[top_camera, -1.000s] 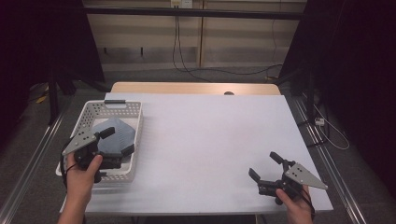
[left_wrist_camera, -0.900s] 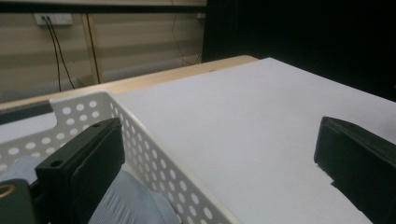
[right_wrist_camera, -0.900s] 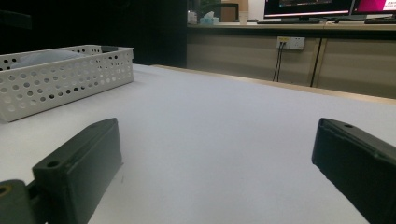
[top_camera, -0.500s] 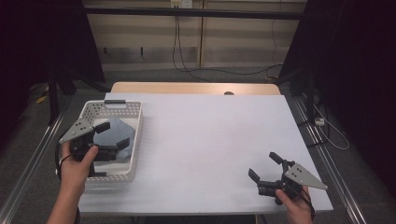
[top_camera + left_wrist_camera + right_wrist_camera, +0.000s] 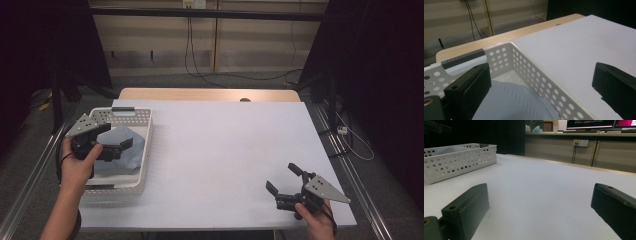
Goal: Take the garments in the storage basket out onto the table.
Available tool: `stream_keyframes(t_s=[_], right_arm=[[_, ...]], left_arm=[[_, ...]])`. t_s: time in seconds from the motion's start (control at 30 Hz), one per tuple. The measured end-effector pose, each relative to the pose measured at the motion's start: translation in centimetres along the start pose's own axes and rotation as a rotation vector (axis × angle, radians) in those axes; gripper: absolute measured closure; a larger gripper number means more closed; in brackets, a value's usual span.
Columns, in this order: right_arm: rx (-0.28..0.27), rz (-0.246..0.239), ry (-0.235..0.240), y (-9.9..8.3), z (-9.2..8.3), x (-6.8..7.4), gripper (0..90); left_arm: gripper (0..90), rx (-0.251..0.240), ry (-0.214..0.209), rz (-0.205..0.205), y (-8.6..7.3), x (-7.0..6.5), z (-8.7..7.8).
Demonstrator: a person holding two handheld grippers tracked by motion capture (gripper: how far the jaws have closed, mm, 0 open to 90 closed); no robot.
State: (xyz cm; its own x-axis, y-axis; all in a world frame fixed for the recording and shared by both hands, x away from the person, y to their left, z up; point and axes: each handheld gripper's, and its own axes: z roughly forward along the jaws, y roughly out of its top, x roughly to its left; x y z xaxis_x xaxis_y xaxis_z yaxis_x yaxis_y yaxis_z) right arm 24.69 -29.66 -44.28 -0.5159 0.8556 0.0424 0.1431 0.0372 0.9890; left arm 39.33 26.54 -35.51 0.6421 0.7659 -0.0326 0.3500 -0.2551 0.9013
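1. We see the white perforated basket sitting at the tabletop's left edge, pale blue cloth lying inside it.
2. Our left hand-held gripper hangs over the basket above the cloth, jaws spread wide, holding nothing.
3. Our right hand-held gripper sits low near the front right corner, jaws wide apart and empty.
4. Between them we have broad bare white tabletop, open to the far edge.
5. We can read no writing anywhere.
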Motion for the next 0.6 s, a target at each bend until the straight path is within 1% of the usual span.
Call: stream_keyframes(t_s=[0.03, 0.07, 0.13, 0.27, 0.3, 0.43, 0.47, 0.5, 0.57, 0.6], right_arm=[[0.000, 0.000, -0.001, 0.0, 0.0, 0.0, 1.1], [-0.001, 0.003, -0.001, 0.0, 0.0, 0.0, 1.1], [-0.001, 0.004, -0.001, 0.0, 0.0, 0.0, 1.1], [-0.001, 0.005, 0.000, 0.0, -0.1, 0.0, 1.1], [0.000, 0.004, -0.001, 0.0, 0.0, 0.0, 1.1], [0.001, 0.001, 0.001, 0.0, 0.0, 0.0, 1.1], [0.001, 0.002, 0.000, 0.0, 0.0, 0.0, 1.1], [0.001, 0.001, 0.001, 0.0, -0.1, 0.0, 1.1], [0.000, 0.002, 0.001, 0.0, -0.1, 0.1, 1.1], [-0.001, 0.001, 0.001, 0.0, -0.1, 0.1, 1.1]], left_arm=[[2.3, 0.009, 0.007, 0.004, 0.0, 0.2, 0.2], [2.3, 0.031, 0.012, 0.006, -0.1, 0.5, 0.5], [2.3, 0.033, 0.018, 0.004, -0.1, 0.6, 0.6], [2.3, 0.059, 0.041, 0.000, -0.3, 1.0, 1.1], [2.3, 0.062, 0.041, 0.001, -0.3, 1.0, 1.1], [2.3, 0.092, 0.048, 0.025, -0.3, 1.2, 1.5], [2.3, 0.090, 0.049, 0.021, -0.4, 1.3, 1.6], [2.8, 0.097, 0.044, 0.026, -0.4, 1.5, 1.6], [2.8, 0.114, 0.053, 0.038, -0.5, 1.6, 1.7], [2.8, 0.121, 0.051, 0.036, -0.5, 1.7, 1.7]])
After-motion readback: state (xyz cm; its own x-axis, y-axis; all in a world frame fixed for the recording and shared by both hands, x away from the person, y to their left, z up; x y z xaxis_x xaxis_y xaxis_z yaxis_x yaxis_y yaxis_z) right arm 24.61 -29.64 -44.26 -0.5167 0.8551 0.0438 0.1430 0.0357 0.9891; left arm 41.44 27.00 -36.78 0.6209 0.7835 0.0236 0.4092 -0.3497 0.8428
